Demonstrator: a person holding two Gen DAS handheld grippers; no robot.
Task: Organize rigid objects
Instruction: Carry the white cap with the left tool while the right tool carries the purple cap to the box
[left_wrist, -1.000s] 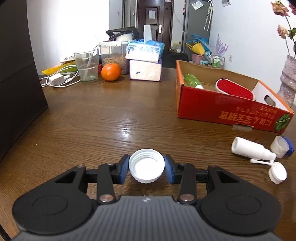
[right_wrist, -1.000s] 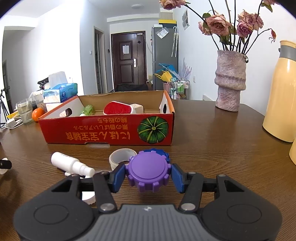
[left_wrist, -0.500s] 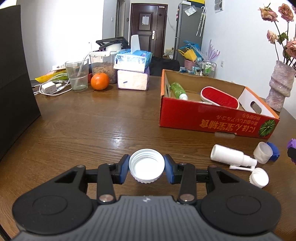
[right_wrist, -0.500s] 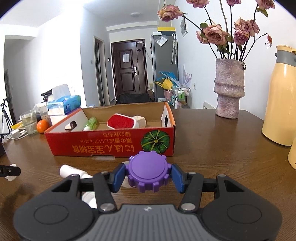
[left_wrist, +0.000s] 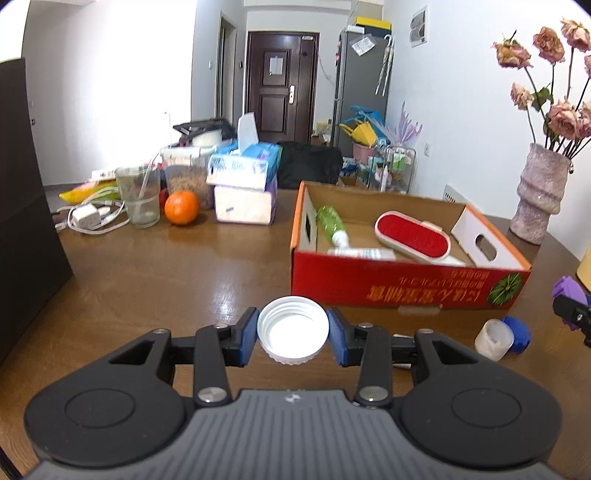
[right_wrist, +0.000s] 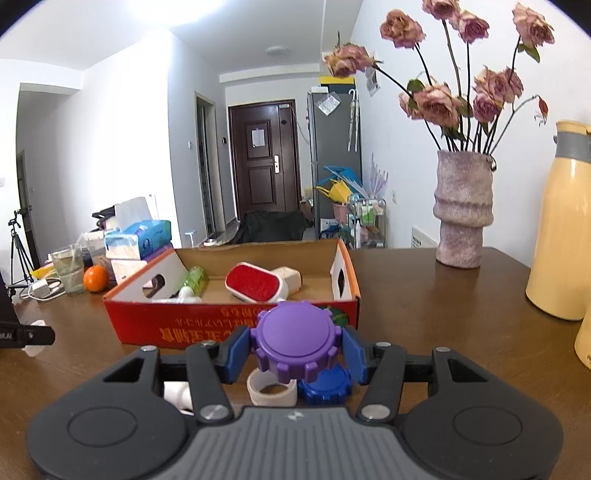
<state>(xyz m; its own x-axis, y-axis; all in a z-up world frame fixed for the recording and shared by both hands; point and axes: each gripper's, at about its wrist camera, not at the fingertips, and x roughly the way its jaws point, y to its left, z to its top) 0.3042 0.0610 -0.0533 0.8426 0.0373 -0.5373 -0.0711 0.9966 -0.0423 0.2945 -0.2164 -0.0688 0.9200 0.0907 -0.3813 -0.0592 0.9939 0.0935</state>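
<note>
Both claws loaded: left gripper (left_wrist: 293, 329) clamps the white cap (left_wrist: 293, 326), right gripper (right_wrist: 296, 345) clamps the purple cap (right_wrist: 296, 341). The box (right_wrist: 229, 326) lies dead ahead of the right, just beyond; from the left it sits ahead-right, farther.

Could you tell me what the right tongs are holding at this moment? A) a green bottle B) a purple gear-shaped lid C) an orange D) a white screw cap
B: in the right wrist view the right tongs are closed on the purple gear-shaped lid, blue pads pressing both its sides.
</note>
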